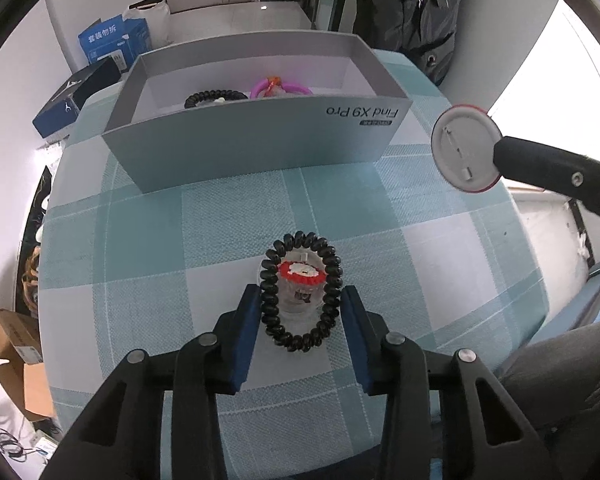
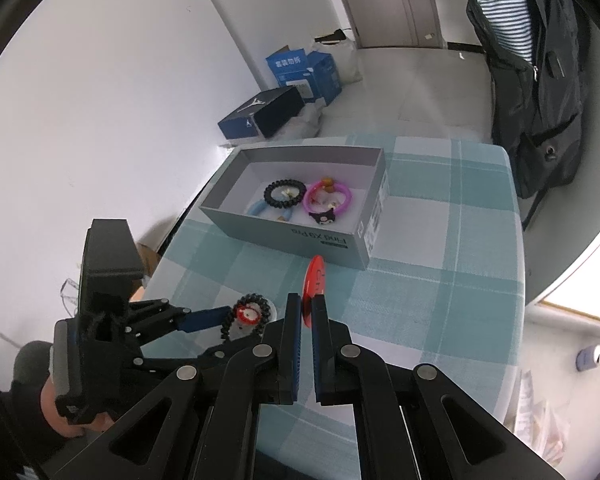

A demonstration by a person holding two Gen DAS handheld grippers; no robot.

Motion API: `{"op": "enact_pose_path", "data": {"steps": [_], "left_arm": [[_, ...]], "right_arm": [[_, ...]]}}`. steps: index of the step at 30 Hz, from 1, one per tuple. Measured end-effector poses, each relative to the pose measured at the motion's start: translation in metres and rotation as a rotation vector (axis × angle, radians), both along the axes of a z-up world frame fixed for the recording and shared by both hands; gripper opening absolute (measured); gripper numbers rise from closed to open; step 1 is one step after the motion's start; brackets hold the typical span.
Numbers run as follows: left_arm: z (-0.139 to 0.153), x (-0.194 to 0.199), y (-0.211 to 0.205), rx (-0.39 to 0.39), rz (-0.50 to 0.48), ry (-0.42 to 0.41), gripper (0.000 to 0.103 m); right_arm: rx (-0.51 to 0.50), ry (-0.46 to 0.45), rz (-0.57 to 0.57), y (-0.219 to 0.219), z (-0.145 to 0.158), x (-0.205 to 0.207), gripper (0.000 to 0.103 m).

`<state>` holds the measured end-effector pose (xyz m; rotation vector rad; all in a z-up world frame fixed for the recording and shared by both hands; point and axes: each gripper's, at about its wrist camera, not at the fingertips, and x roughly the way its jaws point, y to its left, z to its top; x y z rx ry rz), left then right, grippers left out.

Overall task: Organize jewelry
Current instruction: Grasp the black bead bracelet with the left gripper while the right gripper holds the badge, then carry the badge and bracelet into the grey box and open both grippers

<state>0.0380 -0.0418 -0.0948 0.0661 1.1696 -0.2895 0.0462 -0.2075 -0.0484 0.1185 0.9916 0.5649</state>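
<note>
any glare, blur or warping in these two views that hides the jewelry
Left wrist view: strong fisheye bend, the grey box and checked tablecloth bulge, yet the black coil hair tie is sharp; window glare whitens the right edge behind the round badge. Right wrist view: same warp, blown-out window at lower right, badge seen edge-on, box contents small but clear.

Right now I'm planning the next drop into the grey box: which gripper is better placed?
Right. The right gripper already holds the red badge clear of the table, facing the grey box. The left gripper only straddles the black spiral hair tie.
</note>
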Motion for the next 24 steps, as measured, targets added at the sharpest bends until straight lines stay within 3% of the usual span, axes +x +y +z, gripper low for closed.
{"op": "enact_pose_path", "data": {"steps": [6, 15, 24], "left_arm": [[0.018, -0.002, 0.004, -0.076, 0.012, -0.019, 0.035], [0.033, 0.000, 0.012, -0.125, 0.034, -0.048, 0.035], [0.067, 0.017, 0.026, -0.169, 0.052, -0.109, 0.035]], "right_arm": [[0.013, -0.007, -0.008, 0.000, 0.003, 0.000, 0.004], [0.031, -0.026, -0.001, 0.010, 0.010, 0.001, 0.004], [0.082, -0.053, 0.004, 0.014, 0.023, 0.007, 0.004]]}}
